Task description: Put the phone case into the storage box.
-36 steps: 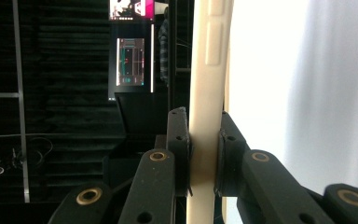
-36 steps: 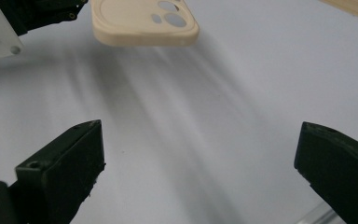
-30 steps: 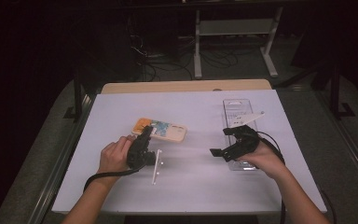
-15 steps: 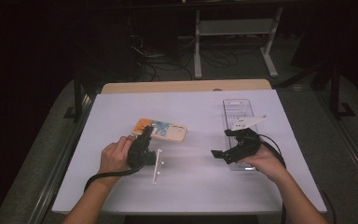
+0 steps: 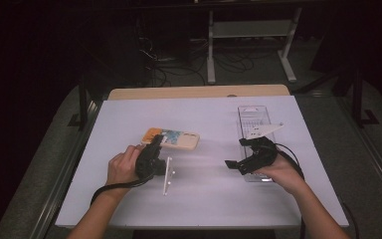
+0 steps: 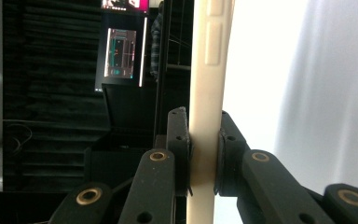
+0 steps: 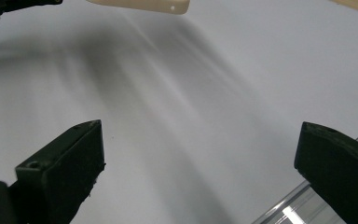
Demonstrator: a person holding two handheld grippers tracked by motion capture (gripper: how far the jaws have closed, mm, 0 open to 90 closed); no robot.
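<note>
Phone case (image 5: 171, 138) on table (image 5: 204, 199), left of centre, cream edge (image 6: 206, 116) pinched in my left claw (image 5: 155, 142). My right claw (image 5: 241, 155) at case's 3 o'clock, jaws wide, empty, over clear tray (image 5: 253, 119).

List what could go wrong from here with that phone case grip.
1. The left gripper pinches the phone case only by a thin edge near one end, so it may twist or slip out when lifted.
2. The right gripper hangs open beside the clear plastic box; a careless swing could knock it along the white table.
</note>
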